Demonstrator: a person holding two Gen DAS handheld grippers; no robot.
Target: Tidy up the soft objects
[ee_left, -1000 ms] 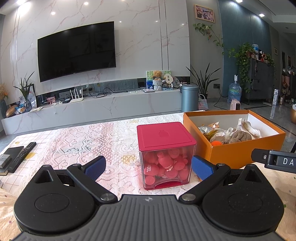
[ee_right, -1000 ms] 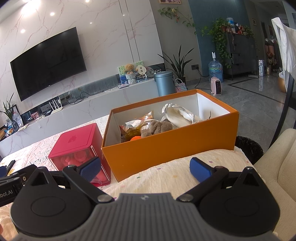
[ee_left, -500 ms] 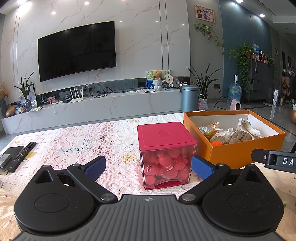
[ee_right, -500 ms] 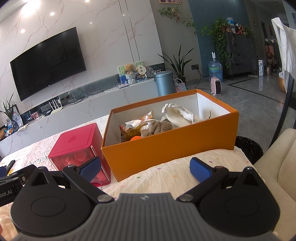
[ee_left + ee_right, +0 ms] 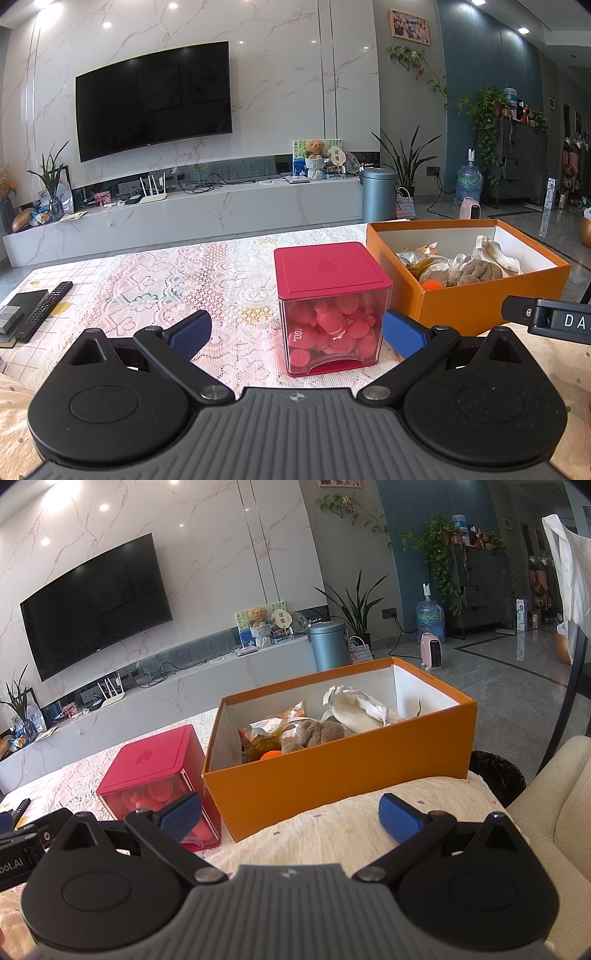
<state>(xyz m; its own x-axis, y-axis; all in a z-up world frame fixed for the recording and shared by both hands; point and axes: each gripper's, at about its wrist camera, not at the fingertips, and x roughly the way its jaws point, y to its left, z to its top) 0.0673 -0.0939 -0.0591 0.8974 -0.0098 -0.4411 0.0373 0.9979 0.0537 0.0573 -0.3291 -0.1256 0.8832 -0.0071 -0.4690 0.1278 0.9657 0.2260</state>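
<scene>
An orange cardboard box (image 5: pixel 340 771) (image 5: pixel 491 299) stands on the lace-covered table and holds soft things: a brown plush toy (image 5: pixel 314 733) (image 5: pixel 482 269), a white cloth bag (image 5: pixel 358 705), foil snack bags (image 5: pixel 266 734) and an orange knitted ball (image 5: pixel 271 755). Left of it stands a clear cube with a red lid (image 5: pixel 330 273) (image 5: pixel 147 764), full of red pieces. My left gripper (image 5: pixel 295 330) is open, just in front of the cube. My right gripper (image 5: pixel 290 812) is open too, low before the box's front wall, holding nothing.
A remote control (image 5: pixel 44 310) and a dark flat device (image 5: pixel 18 306) lie at the table's left edge. A cream quilt (image 5: pixel 332 834) covers the near side. A black mesh bin (image 5: pixel 498 779) and a beige sofa arm (image 5: pixel 554 797) stand at the right.
</scene>
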